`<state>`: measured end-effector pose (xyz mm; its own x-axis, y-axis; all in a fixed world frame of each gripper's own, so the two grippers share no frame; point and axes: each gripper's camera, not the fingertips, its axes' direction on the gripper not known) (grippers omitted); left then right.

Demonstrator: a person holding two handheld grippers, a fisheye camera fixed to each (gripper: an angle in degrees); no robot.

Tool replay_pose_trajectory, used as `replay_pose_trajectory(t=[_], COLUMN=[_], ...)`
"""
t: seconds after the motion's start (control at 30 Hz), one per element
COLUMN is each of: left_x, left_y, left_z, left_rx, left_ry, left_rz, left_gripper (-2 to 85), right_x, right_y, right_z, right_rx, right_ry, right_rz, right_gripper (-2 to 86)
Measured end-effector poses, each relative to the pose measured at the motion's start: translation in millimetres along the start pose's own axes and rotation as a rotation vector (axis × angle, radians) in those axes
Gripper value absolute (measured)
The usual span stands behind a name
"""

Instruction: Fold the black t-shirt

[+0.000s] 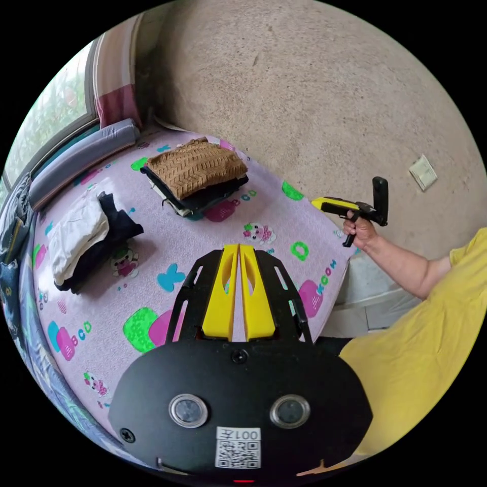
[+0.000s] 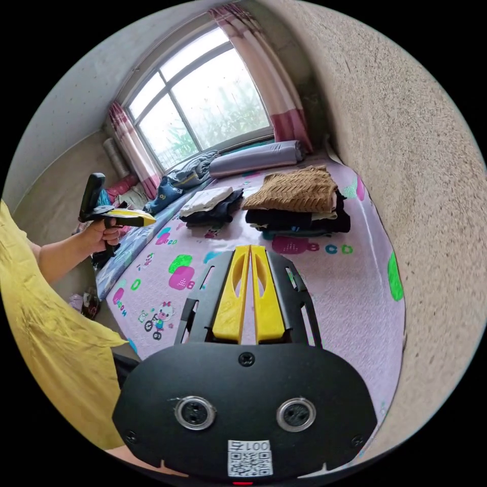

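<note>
Both grippers, left (image 1: 238,248) and right (image 2: 249,249), hover with jaws closed and empty, the small dark-and-white pile (image 1: 83,238) lying ahead across the bed (image 1: 203,243), nearer the left gripper.

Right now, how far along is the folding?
Done: a folded stack topped by a brown knit sits on the mat, with a smaller pile beside it. In hand: nothing; the left gripper and right gripper are shut and empty above the mat. I can't tell which item is the black t-shirt.
</note>
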<state>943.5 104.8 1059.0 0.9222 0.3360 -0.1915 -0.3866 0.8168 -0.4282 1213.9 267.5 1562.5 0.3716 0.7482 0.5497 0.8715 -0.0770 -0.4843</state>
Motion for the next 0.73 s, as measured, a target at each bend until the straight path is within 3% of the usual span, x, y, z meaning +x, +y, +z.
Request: replay_pose_trajectory(t=[0.17,0.33,0.5,0.73], left_x=[9.8,16.8,16.2,41.8], left_y=[-84.6,-164.5,-183.0,-199.2], left_z=[32.6,90.1,139.9,185.6], left_rx=[0.019,-0.039,-0.111,-0.196], left_ry=[-0.065,-0.277,-0.437,-0.613], left_rz=[0.008,0.075,0.067,0.256], left_gripper=[3.7,8.7,8.2,6.7], right_x=[79.8,136.5,188.5,232.9], right_y=[-81.0,-142.5,-176.2,-212.4], right_z=[13.5,28.7,44.9,58.4], right_rx=[-0.004,0.001,0.017,0.108], right_ry=[-0.001,-0.031,-0.188,-0.247], right_rz=[0.017,0.058,0.274,0.589], right_gripper=[5.7,7.1,7.9,7.5])
